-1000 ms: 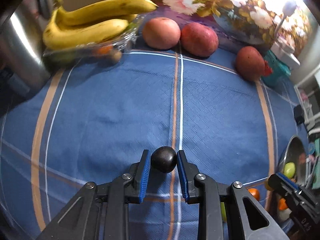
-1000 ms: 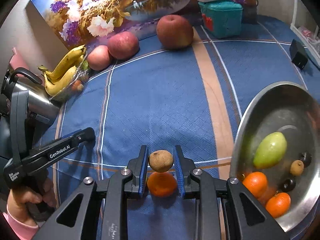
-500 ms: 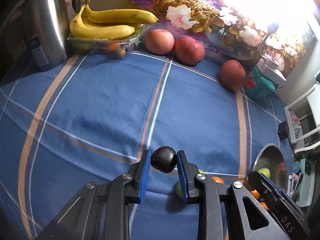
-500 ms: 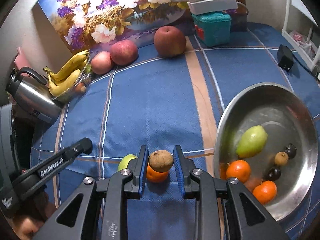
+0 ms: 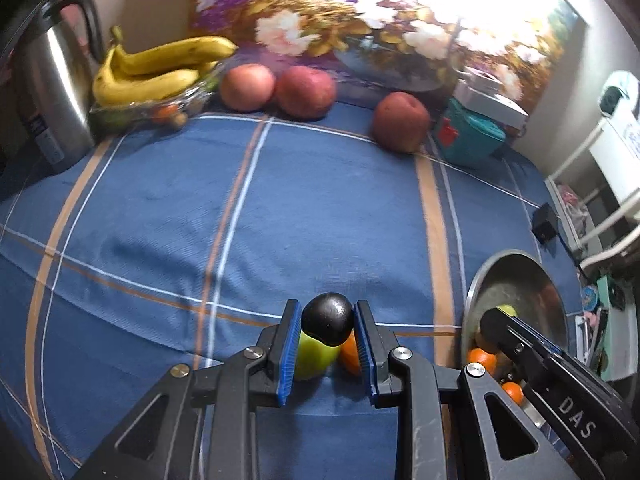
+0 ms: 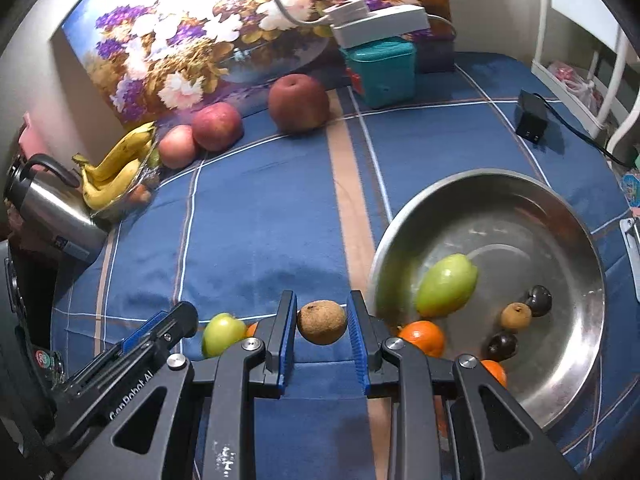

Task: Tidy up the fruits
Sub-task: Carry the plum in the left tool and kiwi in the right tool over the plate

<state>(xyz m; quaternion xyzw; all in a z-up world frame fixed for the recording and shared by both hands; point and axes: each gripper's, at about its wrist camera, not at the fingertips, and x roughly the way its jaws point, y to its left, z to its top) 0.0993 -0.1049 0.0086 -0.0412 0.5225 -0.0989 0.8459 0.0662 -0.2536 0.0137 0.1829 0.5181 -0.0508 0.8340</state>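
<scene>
My left gripper (image 5: 327, 322) is shut on a small black fruit (image 5: 327, 323), held above the blue cloth. Below it lie a green fruit (image 5: 314, 354) and an orange (image 5: 349, 354). My right gripper (image 6: 322, 322) is shut on a small brown fruit (image 6: 322, 322), just left of the steel bowl (image 6: 560, 216). The bowl holds a green fruit (image 6: 446, 290), oranges (image 6: 422, 338), a brown fruit (image 6: 516, 316) and two dark ones (image 6: 538, 300). The left gripper (image 6: 160, 334) shows at the lower left of the right wrist view, beside the loose green fruit (image 6: 222, 334).
At the back stand three red apples (image 5: 306, 90), bananas (image 5: 160, 68) on a clear tray, a steel kettle (image 5: 52, 92), a teal box (image 5: 468, 138) and a flower picture. A black adapter (image 6: 532, 118) with cable lies at right. A white rack (image 6: 576, 40) borders the table.
Both grippers have moved rightward with their fruits still held. The left one travelled further and now hangs over the loose green fruit and orange; the bowl has come closer in both views.
</scene>
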